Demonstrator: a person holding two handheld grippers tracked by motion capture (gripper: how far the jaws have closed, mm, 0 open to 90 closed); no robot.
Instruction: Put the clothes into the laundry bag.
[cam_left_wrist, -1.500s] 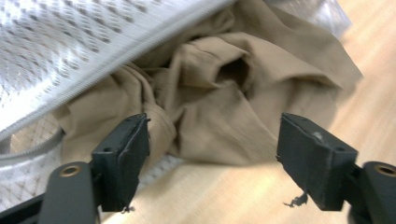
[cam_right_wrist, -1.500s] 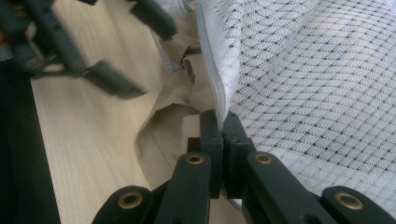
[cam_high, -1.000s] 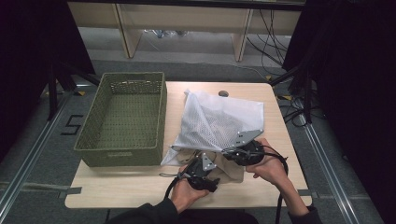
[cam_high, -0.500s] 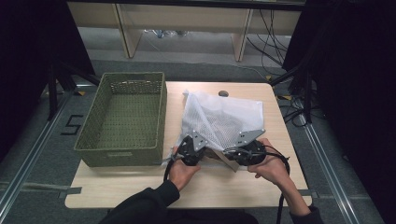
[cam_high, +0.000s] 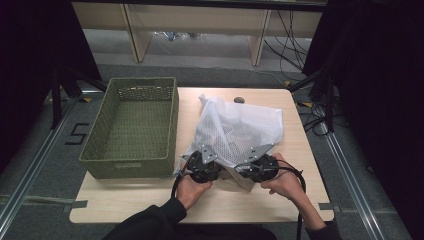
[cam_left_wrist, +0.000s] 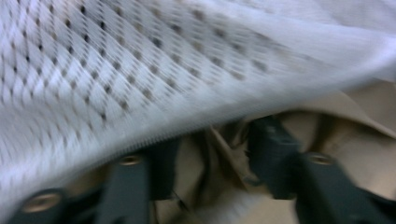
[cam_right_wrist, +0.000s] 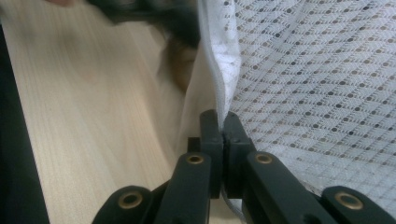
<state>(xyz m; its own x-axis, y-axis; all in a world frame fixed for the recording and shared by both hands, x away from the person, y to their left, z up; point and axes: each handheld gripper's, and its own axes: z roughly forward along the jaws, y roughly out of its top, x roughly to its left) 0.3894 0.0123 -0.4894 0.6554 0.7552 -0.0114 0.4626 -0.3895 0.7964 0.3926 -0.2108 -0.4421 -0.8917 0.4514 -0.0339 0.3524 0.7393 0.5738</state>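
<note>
Pinching mesh bag edge, right tool clamped.

White mesh bag with a dotted diamond weave; olive-green woven basket; pale wood-grain counter (black claw jaws).

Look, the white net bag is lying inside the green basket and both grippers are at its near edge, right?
Not quite. The white net bag lies on the wooden table, to the right of the green basket, which has nothing in it. The high view shows this. Both the left gripper and the right gripper are indeed at its near edge.
</note>
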